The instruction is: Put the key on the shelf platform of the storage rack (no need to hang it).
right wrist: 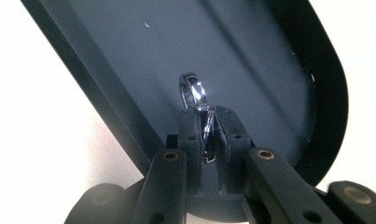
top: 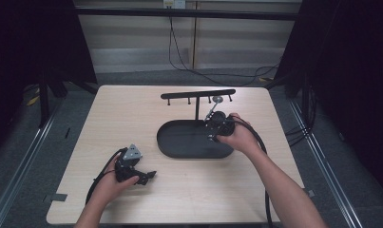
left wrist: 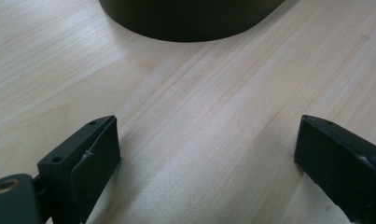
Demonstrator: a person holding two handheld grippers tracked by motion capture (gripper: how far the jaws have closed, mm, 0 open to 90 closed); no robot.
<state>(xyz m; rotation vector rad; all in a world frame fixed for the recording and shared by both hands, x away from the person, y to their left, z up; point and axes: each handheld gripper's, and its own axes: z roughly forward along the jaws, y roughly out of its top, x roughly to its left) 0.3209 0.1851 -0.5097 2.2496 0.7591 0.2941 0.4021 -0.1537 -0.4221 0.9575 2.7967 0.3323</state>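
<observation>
The work in hand looks like hanging a small chrome utensil on the black rack, and it seems roughly halfway done: the pickup is finished, the hanging is not.

Nearest the person, well short of the tray (top: 179,151), the left claw (top: 148,175) hangs low over the bare counter (top: 132,114). In the left gripper view its 2 jaws stand wide apart with only wood grain between them and the tray's dark rounded wall (left wrist: 185,28) just beyond. It holds nothing and appears to be waiting.

Over the tray's right end, the right claw (top: 212,121) is clamped on the chrome utensil (right wrist: 197,100). In the right gripper view the jaws press on the thin shiny handle from both sides, and its looped end stands up beyond the pads against the tray floor. From the high view the utensil (top: 216,102) slants up and away from the hand, its round end close under the right part of the rack bar (top: 198,94).

Behind the tray, the rack rises on 1 post, and its crossbar carries about 4 short pegs, all seemingly bare. Whether the utensil already touches a peg cannot be told.

What is left, by this reading: line the loop up with a peg, hook it on, let go and draw the hand back.
</observation>
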